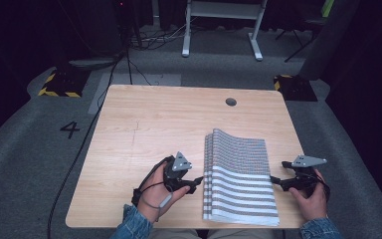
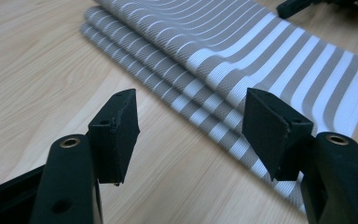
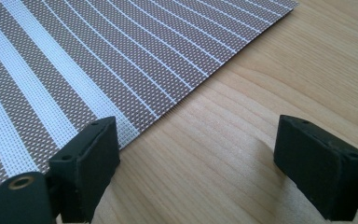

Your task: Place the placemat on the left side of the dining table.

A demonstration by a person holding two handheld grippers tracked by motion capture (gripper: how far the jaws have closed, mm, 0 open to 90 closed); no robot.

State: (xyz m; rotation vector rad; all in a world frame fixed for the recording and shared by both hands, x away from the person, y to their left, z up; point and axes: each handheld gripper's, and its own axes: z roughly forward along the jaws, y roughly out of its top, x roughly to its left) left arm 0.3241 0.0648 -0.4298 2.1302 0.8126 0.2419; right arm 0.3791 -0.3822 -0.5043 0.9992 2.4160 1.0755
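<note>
A folded striped cloth (image 1: 239,174) lies on the tabletop (image 1: 149,124) toward its near right corner, its long axis running from the near edge away toward the far edge, stripes crossing it. The left gripper (image 1: 195,182) sits just beside the cloth's left side, where the stacked folds show, and points right at them; its jaws stand wide apart with nothing between them (in the left gripper view the layered fold edge (image 2: 177,88) lies just ahead and a little to the right of the gap). The right gripper (image 1: 274,181) points left at the cloth's right side, also near the near edge, jaws likewise spread and holding nothing; its one pad rests at or over the cloth's border (image 3: 168,100), the other over bare wood. Both hands are about equally near, one on each long side, so the cloth lies between them.
</note>
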